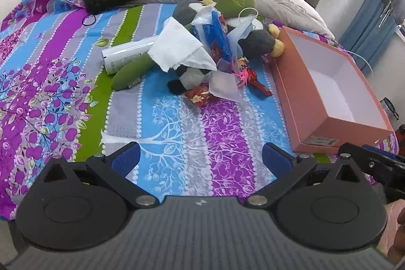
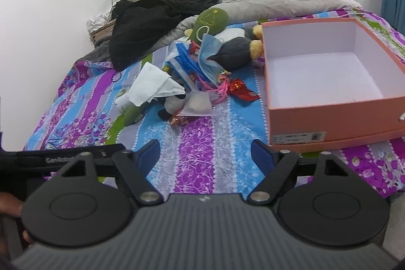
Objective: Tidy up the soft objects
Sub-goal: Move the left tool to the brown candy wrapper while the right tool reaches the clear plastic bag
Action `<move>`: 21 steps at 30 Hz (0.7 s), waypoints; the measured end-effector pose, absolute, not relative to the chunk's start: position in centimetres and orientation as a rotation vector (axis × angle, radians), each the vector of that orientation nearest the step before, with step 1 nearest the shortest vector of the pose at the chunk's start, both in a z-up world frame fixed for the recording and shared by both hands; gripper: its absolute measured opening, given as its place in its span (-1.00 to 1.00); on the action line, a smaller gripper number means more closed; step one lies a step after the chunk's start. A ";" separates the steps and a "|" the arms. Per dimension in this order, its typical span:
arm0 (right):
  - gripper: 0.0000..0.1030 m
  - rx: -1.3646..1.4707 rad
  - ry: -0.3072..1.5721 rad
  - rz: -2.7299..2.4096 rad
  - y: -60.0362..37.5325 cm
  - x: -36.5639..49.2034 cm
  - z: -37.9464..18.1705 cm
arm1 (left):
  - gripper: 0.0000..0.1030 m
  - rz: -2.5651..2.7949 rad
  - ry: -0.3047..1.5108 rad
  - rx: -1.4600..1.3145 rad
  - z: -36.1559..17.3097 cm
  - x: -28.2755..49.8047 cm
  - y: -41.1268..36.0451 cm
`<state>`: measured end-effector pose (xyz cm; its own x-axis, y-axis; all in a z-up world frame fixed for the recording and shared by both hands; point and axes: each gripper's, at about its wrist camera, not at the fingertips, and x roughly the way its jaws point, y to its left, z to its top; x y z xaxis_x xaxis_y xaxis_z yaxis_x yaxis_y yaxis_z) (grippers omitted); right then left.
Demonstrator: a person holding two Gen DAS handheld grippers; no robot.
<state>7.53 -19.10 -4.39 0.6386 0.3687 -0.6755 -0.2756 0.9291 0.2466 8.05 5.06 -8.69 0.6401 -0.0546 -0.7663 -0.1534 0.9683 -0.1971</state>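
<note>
Nothing is sorted yet: the salmon cardboard box [image 2: 336, 115] at the bed's right edge is empty, the mixed pile of soft toys [image 1: 202, 47] waits mid-bed. Left gripper [image 1: 200, 156] and right gripper [image 2: 206, 152] both have fingers apart, holding nothing.

I see a printed cotton-like bedsheet [image 1: 177, 118], smooth and matt. The pink box [image 2: 329, 118] looks like matt cardboard with a white paper lining. The plush toy [image 1: 253, 37] is fuzzy fabric; the tissue [image 1: 177, 47] on it is crinkled, embossed paper. The white bottle [image 1: 126, 53] looks like glossy plastic. My left gripper [image 1: 200, 156] has matt black plastic arms, shiny metal pins, and blue textured pads [image 1: 125, 158].
</note>
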 end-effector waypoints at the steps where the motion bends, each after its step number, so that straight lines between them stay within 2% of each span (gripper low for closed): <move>1: 0.56 0.121 0.799 0.374 -18.9 7.7 -4.5 | 1.00 0.057 0.877 -0.249 -8.8 8.3 5.1; 9: 0.56 0.108 0.778 0.412 -17.0 9.5 -5.5 | 0.91 0.044 0.874 -0.240 -10.0 9.8 5.8; 21: 0.57 0.131 0.819 0.525 -13.1 14.5 -7.0 | 0.58 0.038 0.911 -0.288 -13.7 13.0 7.7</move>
<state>14.49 -13.08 -7.05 0.5637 0.4943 -0.6617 -0.3956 0.8649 0.3091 13.02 7.67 -13.69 0.6152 -0.0895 -0.7833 -0.1538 0.9608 -0.2305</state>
